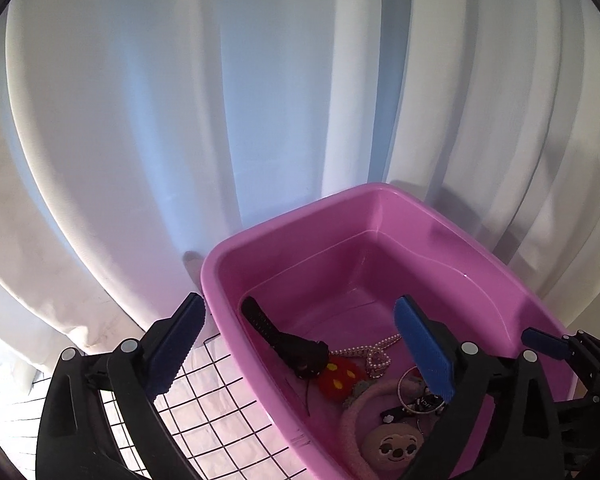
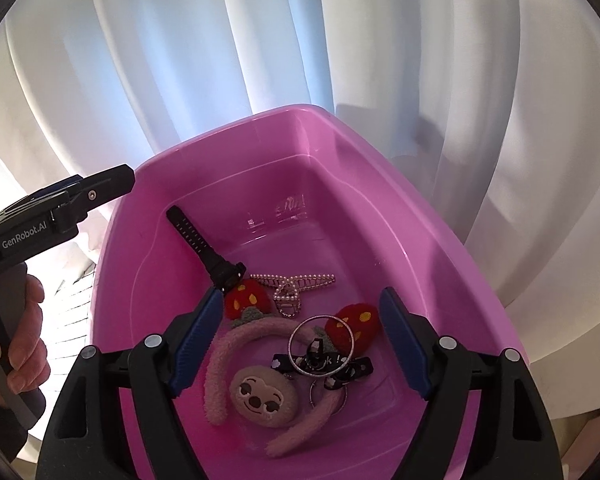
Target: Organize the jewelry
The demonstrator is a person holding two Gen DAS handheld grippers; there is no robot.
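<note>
Clearly both claws are hanging wide open and empty: the right claw (image 2: 302,344) above the tangled jewelry (image 2: 296,340) inside the pink tub (image 2: 140,184), risking snagging several pieces together; the left claw (image 1: 300,350) is straddling its rim.

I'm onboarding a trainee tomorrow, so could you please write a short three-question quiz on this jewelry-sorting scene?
1. True or false: the right gripper is shut on the silver ring.
2. Multiple choice: where does the black watch lie? A) on the wire grid B) inside the pink tub C) between the left gripper's fingers
3. Short answer: how many red strawberry-like felt pieces show in the right wrist view?

Key
1. False: its jaws stand open above the tub, holding nothing.
2. B.
3. Two: one beside the watch, one near the ring. The left gripper is open too.
</note>
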